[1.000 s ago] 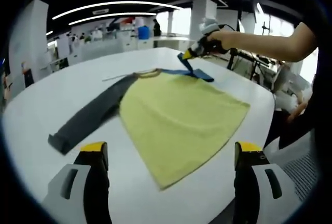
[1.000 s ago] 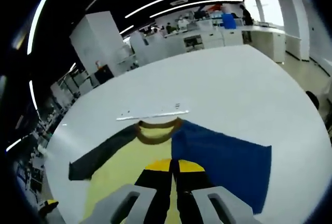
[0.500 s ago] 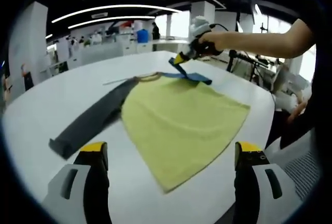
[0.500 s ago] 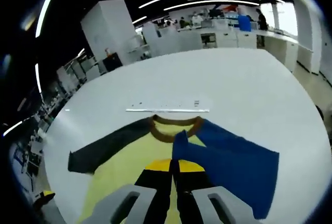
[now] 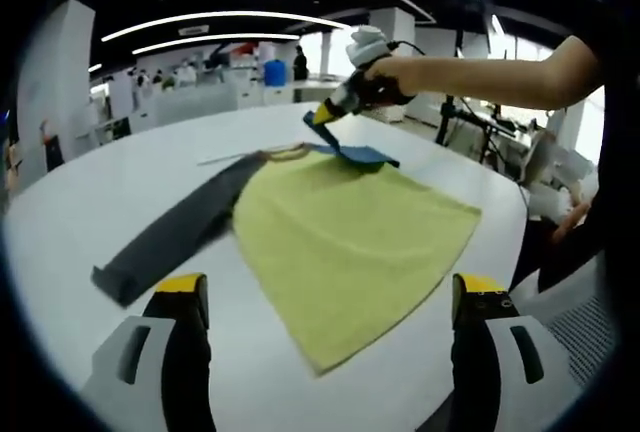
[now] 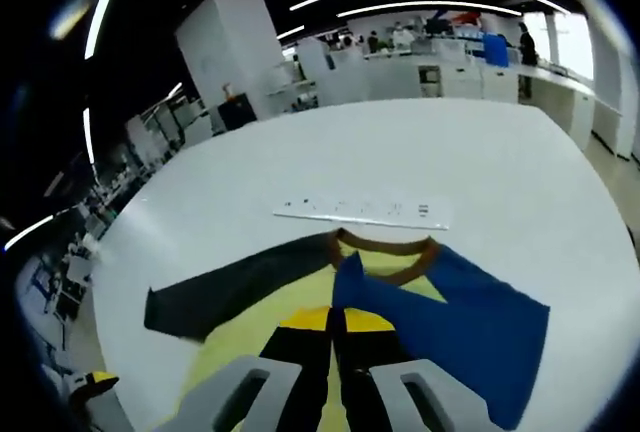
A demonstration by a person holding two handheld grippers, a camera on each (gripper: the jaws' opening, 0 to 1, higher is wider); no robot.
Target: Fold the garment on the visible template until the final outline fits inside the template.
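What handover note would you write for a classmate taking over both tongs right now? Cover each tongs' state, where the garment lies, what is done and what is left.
Left tongs: open, holding nothing, hovering near the yellow body's hem.
Right tongs: shut on the blue sleeve, lifted over the shirt near the collar; in the left gripper view they show at.
Garment: the shirt lies flat on the white table, yellow body spread out, grey sleeve stretched straight to the side.
Done: the blue sleeve is gripped and partly folded inward.
Left: lay the blue sleeve down, fold the grey sleeve in, then fold the body. I cannot make out a template outline.
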